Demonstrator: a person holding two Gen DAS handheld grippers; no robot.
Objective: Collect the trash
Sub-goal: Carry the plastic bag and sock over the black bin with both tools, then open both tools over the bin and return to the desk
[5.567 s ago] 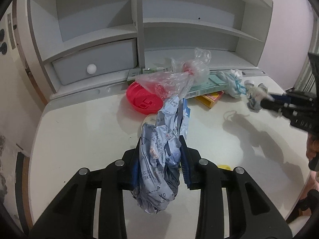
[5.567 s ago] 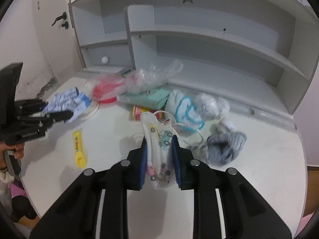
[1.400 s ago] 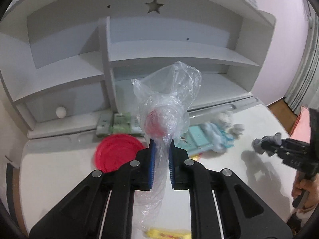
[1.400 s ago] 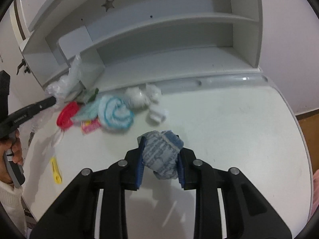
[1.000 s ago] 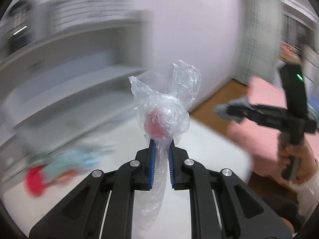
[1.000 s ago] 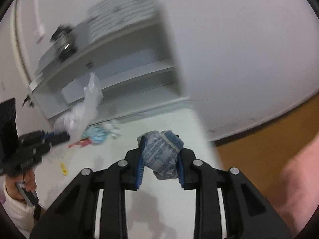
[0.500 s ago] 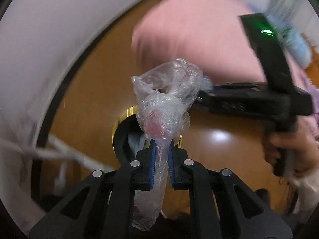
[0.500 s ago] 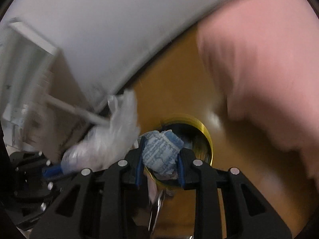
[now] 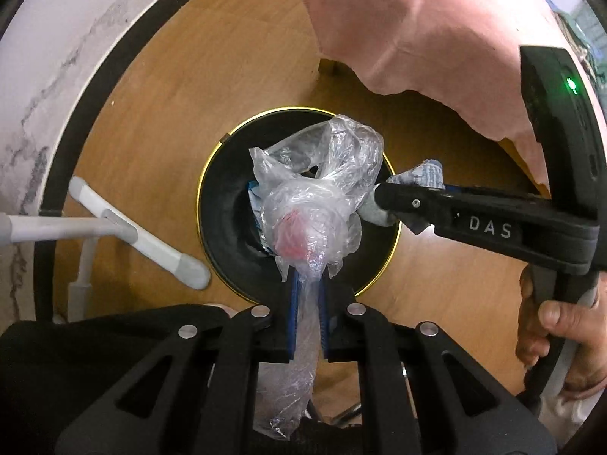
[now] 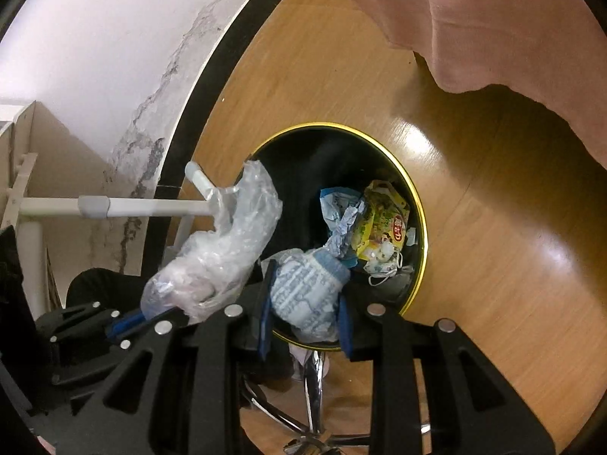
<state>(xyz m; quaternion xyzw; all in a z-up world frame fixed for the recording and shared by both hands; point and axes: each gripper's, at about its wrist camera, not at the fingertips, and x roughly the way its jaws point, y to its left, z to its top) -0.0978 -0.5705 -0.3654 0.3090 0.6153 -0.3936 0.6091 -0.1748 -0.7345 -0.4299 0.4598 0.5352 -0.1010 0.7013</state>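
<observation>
Both hands have swung down from the desk, left hand-held gripper [image 9: 307, 295] clamping the plastic bag [image 9: 315, 204], right hand-held gripper [image 10: 305, 320] squeezing a crumpled wrapper [image 10: 307, 292], over the bin [image 10: 415, 204]; releasing comes next.

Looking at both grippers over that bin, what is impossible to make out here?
- Left wrist view: the bin's contents, hidden behind the plastic bag.
- Both views: what the pink lump inside the bag is; crinkled plastic blurs it.
- Right wrist view: the bin's near rim, covered by the right gripper and its wad.
</observation>
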